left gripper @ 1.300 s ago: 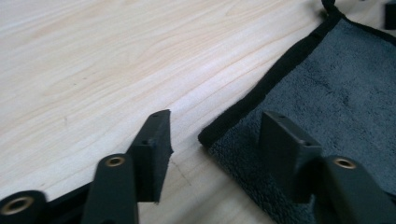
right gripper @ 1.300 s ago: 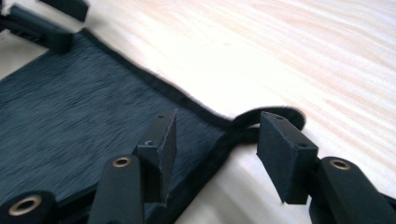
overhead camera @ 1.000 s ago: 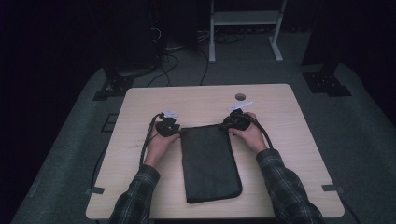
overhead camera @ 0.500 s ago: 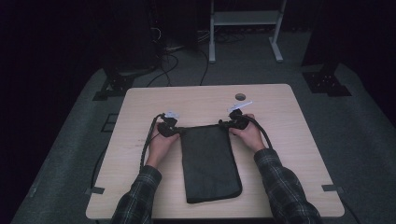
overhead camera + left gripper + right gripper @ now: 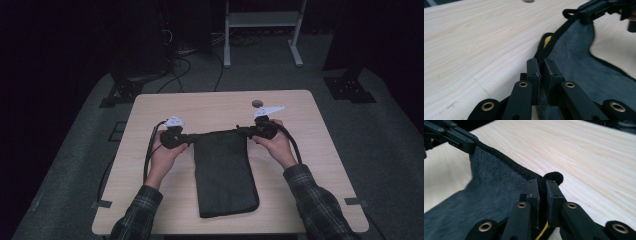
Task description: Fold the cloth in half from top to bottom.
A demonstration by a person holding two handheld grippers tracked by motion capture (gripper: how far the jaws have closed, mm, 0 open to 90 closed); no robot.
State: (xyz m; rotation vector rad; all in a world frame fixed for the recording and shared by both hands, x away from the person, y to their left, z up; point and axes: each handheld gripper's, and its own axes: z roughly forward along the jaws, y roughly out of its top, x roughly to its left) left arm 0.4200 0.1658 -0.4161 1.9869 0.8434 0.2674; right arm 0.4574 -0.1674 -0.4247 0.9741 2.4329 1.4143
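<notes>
Both the left gripper (image 5: 188, 140) and right gripper (image 5: 245, 131) had clamped the dark grey fleecy folded cloth's (image 5: 224, 175) far corners, its unfolding not yet done.

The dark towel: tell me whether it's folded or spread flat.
Folded. The dark towel lies as a narrow layered strip; the left gripper and right gripper pinch its far corners.
</notes>
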